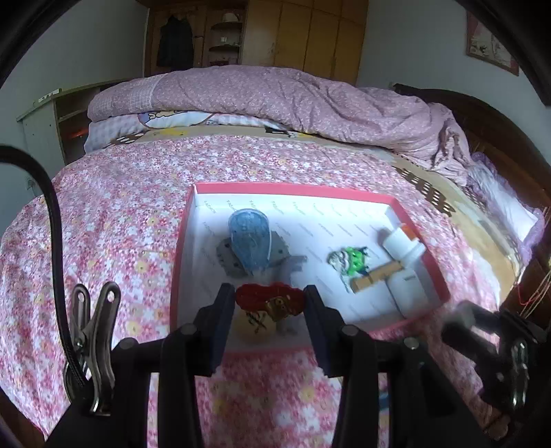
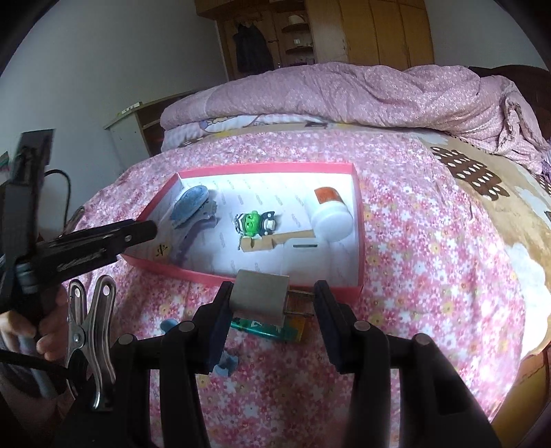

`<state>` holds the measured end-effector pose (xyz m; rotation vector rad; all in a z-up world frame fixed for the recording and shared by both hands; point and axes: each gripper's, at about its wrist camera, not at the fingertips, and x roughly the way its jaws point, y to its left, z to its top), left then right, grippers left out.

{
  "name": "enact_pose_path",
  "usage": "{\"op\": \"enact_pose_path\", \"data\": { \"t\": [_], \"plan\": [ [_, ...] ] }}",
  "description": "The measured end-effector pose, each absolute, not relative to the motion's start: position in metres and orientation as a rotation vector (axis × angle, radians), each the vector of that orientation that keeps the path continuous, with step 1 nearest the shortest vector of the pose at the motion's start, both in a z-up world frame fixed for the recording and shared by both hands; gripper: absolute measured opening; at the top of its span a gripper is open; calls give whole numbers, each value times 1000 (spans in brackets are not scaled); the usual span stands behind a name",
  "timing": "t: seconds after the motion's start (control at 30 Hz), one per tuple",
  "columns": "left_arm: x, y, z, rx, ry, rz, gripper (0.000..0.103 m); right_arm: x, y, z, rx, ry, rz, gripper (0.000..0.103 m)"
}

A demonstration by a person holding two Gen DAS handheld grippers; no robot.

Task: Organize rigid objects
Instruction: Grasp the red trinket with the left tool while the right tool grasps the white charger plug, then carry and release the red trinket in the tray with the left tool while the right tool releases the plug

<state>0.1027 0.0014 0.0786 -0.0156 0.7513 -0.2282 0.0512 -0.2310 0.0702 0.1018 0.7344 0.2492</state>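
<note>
A red-rimmed white box (image 1: 365,194) lies on the flowered bed. In it are a blue oval brush on grey pieces (image 1: 248,237), a green toy figure (image 1: 349,259), a wooden piece (image 1: 377,275) and a white bottle with an orange cap (image 1: 403,243). My left gripper (image 1: 270,298) is shut on a red and yellow charm (image 1: 268,299) over the box's near edge. My right gripper (image 2: 272,296) is shut on a grey plug adapter (image 2: 260,298), just before the box's near rim (image 2: 206,275), above a green pack (image 2: 265,329).
A folded pink quilt (image 1: 292,100) lies across the far end of the bed. Small blue pieces (image 2: 225,365) lie on the sheet by my right gripper. Wooden wardrobes (image 1: 303,31) stand behind. The left gripper (image 2: 103,241) reaches in from the left in the right wrist view.
</note>
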Motion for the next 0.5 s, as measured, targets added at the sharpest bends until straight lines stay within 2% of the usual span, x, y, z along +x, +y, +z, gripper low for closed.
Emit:
{"op": "enact_pose_path", "data": {
  "t": [0.5],
  "plan": [
    [126, -4, 51, 24, 775, -175, 43, 88, -240, 66, 127, 757, 226, 48]
  ]
}}
